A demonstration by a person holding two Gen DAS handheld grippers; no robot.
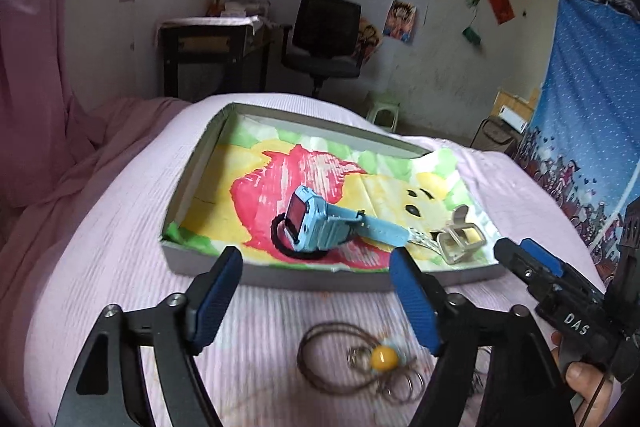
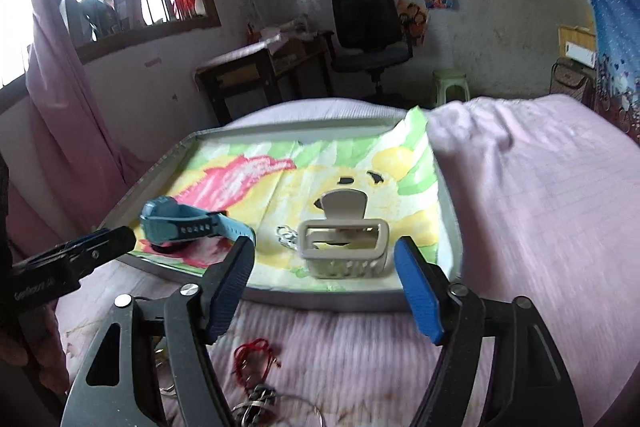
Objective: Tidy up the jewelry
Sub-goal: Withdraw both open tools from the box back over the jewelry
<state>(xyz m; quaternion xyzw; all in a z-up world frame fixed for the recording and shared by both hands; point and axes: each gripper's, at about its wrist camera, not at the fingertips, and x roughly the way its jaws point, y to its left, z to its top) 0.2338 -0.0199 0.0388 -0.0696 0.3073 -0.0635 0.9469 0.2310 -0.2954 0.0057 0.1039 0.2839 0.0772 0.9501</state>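
A shallow grey tray (image 1: 192, 183) (image 2: 448, 211) lined with a colourful drawing lies on the pink bed. In it rest a light-blue watch (image 1: 324, 223) (image 2: 184, 223) over a black hair tie (image 1: 280, 235), a beige hair claw (image 1: 460, 239) (image 2: 344, 243) and a small silver chain (image 2: 286, 237). My left gripper (image 1: 316, 275) stands open just before the tray's near rim, nothing between its pads. My right gripper (image 2: 326, 263) is open too, its fingertips either side of the claw without touching it. On the bed near me lie a cord necklace with a yellow bead (image 1: 384, 357) and a red string (image 2: 256, 355).
Metal rings and a bangle (image 2: 256, 403) lie on the bedcover by the red string. A fold of pink blanket (image 2: 520, 163) rises right of the tray. Beyond the bed stand a dark desk (image 1: 212, 55), an office chair (image 1: 324, 39) and a green stool (image 2: 450, 83).
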